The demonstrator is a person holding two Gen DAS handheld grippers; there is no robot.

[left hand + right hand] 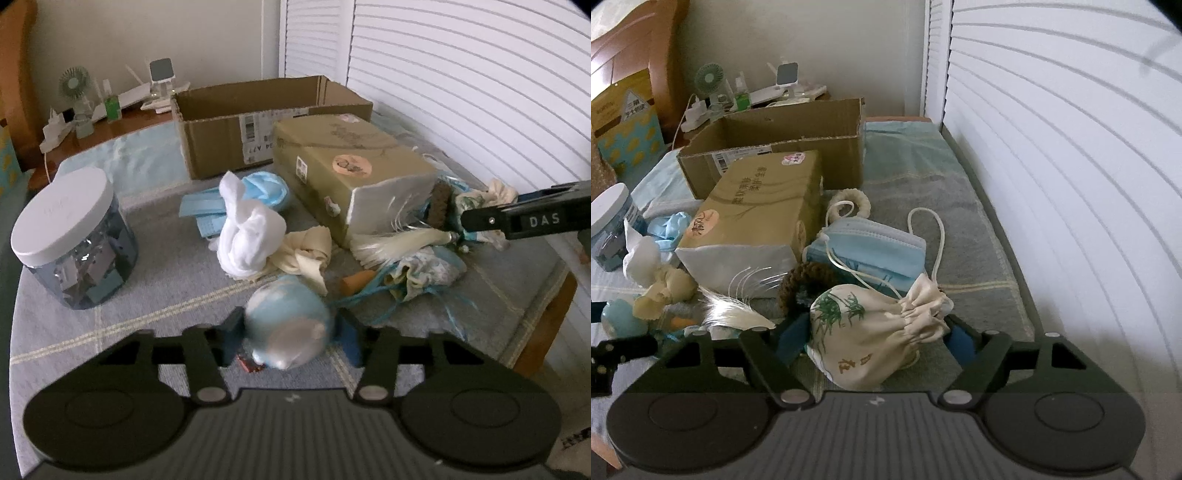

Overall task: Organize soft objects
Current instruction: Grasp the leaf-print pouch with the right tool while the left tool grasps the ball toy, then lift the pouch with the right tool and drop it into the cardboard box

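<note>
The blue-and-white soft ball [288, 325] sits between the fingers of the left gripper [290, 334], whose blue pads press on both its sides, so it is grasped just above the grey cloth-covered table [166, 266]. The cream drawstring pouch [871, 332] printed with green bamboo lies between the fingers of the right gripper [877, 341]; the pads look to be against its two sides, though the contact on the far side is hard to make out. Just beyond the pouch lie a blue face mask [871, 247] and a brown knitted ring [805, 284]. A tan tissue box [757, 206] stands beside them, with an open cardboard box [783, 147] behind it. In the left view, a white rolled sock [243, 229] and a white-lidded jar [74, 236] sit further out.
</note>
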